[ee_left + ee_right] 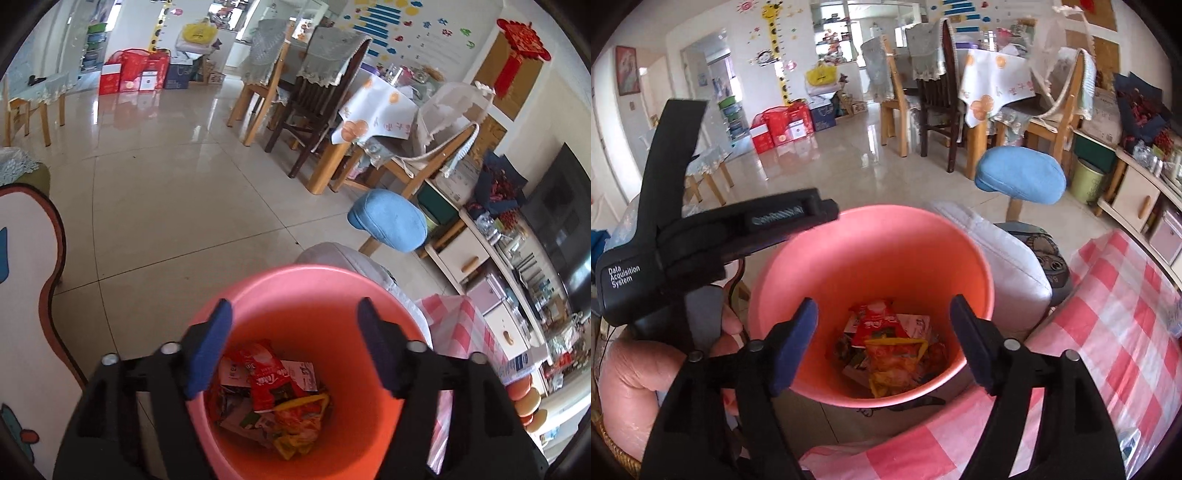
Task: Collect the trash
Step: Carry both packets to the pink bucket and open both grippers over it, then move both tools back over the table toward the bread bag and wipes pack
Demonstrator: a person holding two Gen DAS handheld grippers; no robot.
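Glossy cream floor tiles and a dining set lie beyond both tongs. Left gripper (293, 345) and right gripper (884, 341) hang over the round pink plastic bin (295, 291), jaws apart, nothing between them. Crumpled red and yellow snack wrappers (275, 397) lie below them at the bin's bottom. Dropping seems done; next, I judge, comes seeking more litter

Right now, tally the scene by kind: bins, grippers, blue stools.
Bin: 1, pink, wrappers inside
Grippers: 2, left gripper and right gripper, both open and empty
Blue stool: 1
Total: 4
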